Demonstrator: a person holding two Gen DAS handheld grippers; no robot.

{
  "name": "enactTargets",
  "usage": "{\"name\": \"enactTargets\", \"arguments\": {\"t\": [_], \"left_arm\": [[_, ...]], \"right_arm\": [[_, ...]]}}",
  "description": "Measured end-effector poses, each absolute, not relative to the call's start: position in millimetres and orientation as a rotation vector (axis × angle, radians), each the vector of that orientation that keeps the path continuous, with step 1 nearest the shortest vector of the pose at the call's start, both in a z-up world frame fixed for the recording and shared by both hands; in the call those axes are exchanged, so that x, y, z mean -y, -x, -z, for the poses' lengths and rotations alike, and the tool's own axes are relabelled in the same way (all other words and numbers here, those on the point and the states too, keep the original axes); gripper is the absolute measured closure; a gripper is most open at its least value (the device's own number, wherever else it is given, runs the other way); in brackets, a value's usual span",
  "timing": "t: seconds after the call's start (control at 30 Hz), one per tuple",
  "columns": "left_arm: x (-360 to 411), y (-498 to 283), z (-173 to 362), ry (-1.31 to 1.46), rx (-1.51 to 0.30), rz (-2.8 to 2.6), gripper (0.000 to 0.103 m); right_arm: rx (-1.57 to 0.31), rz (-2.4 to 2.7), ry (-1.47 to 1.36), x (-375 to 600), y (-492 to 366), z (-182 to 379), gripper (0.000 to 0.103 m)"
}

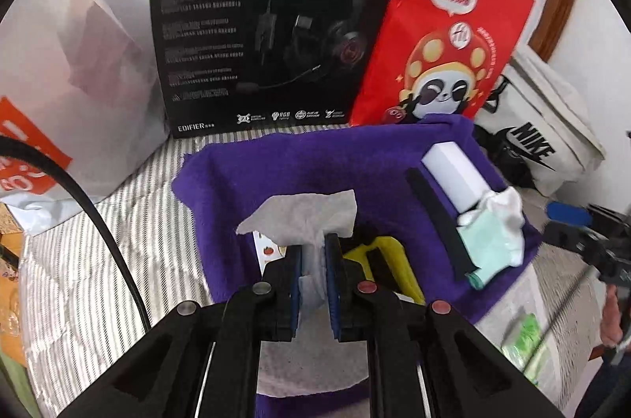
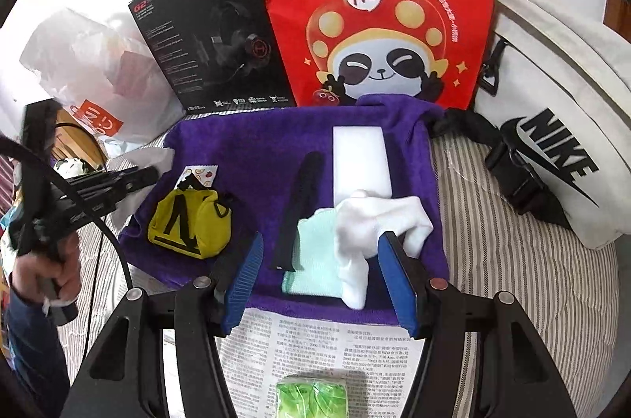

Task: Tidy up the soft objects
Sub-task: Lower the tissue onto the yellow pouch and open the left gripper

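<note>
Here, closest in the left wrist view, the left gripper (image 1: 313,252) points steeply down with its blue ribbed pads clamped tight on a thin, crinkled white tissue (image 1: 303,217), whose ragged sheet fans out above the fingertips and hangs limp below them. Under it, at about 1 o'clock from the fingertips, a yellow pouch (image 1: 388,260) with black straps shows partly, resting on a fuzzy purple towel (image 1: 244,189). In the right wrist view the right gripper (image 2: 319,274) also tilts downward, its jaws standing moderately wide with nothing pressed between the pads; beneath it lie printed newspaper (image 2: 315,343) and a glossy green packet (image 2: 311,394) at 6 o'clock. Just beyond the pads a soft white sock (image 2: 378,221) drapes over a mint-green knit sock (image 2: 311,260), both crumpled on the towel. At 11 o'clock from them lies a flat black strap (image 2: 295,209), and at 12 o'clock a smooth white rectangular foam block (image 2: 361,157). At 9 o'clock a person's hand (image 2: 55,268) grips the other tool's handle. Farther back, a matte black headset box (image 2: 213,39), a shiny red paper bag (image 2: 374,4) with a cartoon panda and a white canvas bag (image 2: 552,126) stand on striped bedding (image 2: 512,260).
</note>
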State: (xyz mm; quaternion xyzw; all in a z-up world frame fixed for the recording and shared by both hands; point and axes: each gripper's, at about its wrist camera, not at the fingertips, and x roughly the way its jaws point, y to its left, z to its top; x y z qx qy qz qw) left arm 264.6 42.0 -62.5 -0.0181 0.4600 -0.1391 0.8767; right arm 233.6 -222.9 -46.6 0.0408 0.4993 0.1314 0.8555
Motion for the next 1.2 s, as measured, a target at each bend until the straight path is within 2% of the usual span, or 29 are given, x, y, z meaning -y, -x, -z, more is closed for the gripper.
{"name": "enactTargets", "arguments": {"t": [0.3,0.6,0.77,0.83,1.0,1.1,1.2], "left_arm": [[-27.0,-299.6,99.5,0.009,-0.991,0.270,0.091],[-18.6,-310.1,110.0,-0.004,-1.016,0.276,0.089],[-18.6,-310.9,112.3,0.012,-1.032,0.279,0.076],[-18.5,-310.3,113.4,0.010,-1.038,0.278,0.059],[-20.1,-304.4,111.7,0.009,-1.043,0.266,0.055],[-21.0,-298.7,104.5,0.009,-1.034,0.256,0.051],[-20.0,-291.5,92.3,0.011,-1.009,0.246,0.050]], "right_arm": [[-1.058,-0.240,-0.127,245.6,-221.2,57.6,0.043],[-1.064,-0.223,-0.154,257.4,-208.9,60.2,0.043],[-1.065,-0.218,-0.157,260.5,-197.4,60.0,0.043],[-1.064,-0.217,-0.155,261.7,-191.6,58.7,0.043],[-1.074,-0.216,-0.131,262.4,-174.7,55.8,0.043],[-1.090,-0.235,-0.099,258.0,-160.7,58.2,0.037],[-1.118,-0.254,-0.066,249.6,-144.5,64.9,0.036]]}}
